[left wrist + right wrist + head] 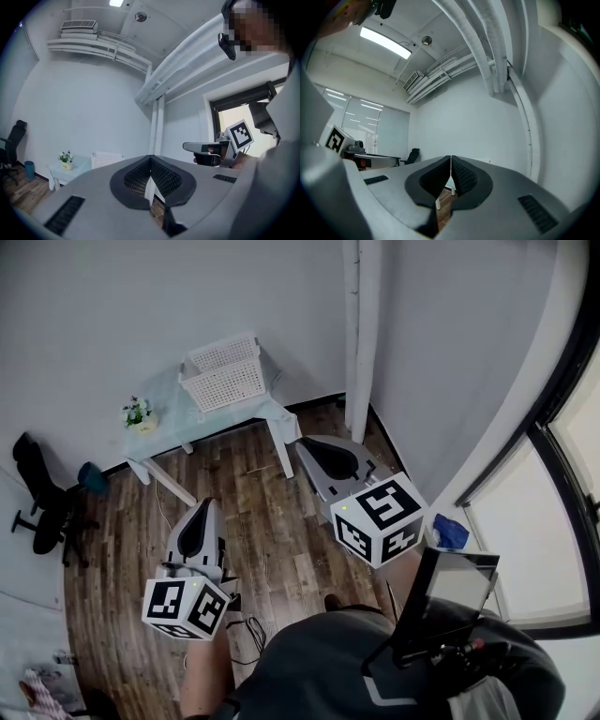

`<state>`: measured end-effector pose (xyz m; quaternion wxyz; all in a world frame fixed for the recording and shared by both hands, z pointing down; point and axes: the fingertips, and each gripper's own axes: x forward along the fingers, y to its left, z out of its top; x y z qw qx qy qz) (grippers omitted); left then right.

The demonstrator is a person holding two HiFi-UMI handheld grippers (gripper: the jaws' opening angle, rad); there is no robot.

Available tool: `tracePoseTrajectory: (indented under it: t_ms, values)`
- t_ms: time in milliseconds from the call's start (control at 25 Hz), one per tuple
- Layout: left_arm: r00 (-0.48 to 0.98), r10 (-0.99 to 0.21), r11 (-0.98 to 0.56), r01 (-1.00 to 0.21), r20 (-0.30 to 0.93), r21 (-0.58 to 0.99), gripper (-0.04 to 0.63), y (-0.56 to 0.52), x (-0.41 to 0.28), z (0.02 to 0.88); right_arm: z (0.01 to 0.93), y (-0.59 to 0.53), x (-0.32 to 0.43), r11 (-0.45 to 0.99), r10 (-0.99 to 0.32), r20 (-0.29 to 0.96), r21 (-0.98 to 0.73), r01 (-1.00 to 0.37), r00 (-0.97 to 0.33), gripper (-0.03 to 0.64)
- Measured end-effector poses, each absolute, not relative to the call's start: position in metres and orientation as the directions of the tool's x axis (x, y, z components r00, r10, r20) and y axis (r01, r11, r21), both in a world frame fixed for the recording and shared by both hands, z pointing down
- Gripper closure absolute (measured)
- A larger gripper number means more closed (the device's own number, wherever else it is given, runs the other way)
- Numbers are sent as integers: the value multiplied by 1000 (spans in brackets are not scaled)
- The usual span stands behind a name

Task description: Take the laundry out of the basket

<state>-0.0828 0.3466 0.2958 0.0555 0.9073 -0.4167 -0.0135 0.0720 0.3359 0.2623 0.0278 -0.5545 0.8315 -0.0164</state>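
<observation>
A white perforated laundry basket (225, 371) stands on a small pale table (178, 423) against the far wall. It also shows in the left gripper view as the basket (107, 159) on the table (77, 169). I cannot see any laundry in it from here. My left gripper (203, 505) is held over the wooden floor, well short of the table, its jaws shut with nothing between them (150, 159). My right gripper (307, 446) hangs near the table's right leg, also shut and empty (450, 159). Both point level.
A small potted plant (139, 414) sits on the table's left end. A black office chair (42, 502) and a blue bin (91, 476) stand at the left wall. White pipes (361, 334) run up the corner; a window (562, 474) is at right. A cable (248, 629) lies on the floor.
</observation>
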Motion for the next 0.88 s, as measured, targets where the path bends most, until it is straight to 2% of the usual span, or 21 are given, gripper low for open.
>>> tracePoseTrajectory:
  t_ms: [320, 640, 880]
  values:
    - [632, -773, -626, -775, 63, 91, 588, 302, -49, 304, 276, 291, 102, 425, -905, -24, -86, -901, -425, 601]
    - [566, -818, -562, -824, 98, 74, 587, 257, -67, 313, 290, 238, 90, 455, -890, -8, -108, -884, -456, 601]
    - [594, -801, -588, -804, 75, 93, 588, 212, -78, 314, 290, 195, 75, 442, -896, 7, -63, -895, -443, 601]
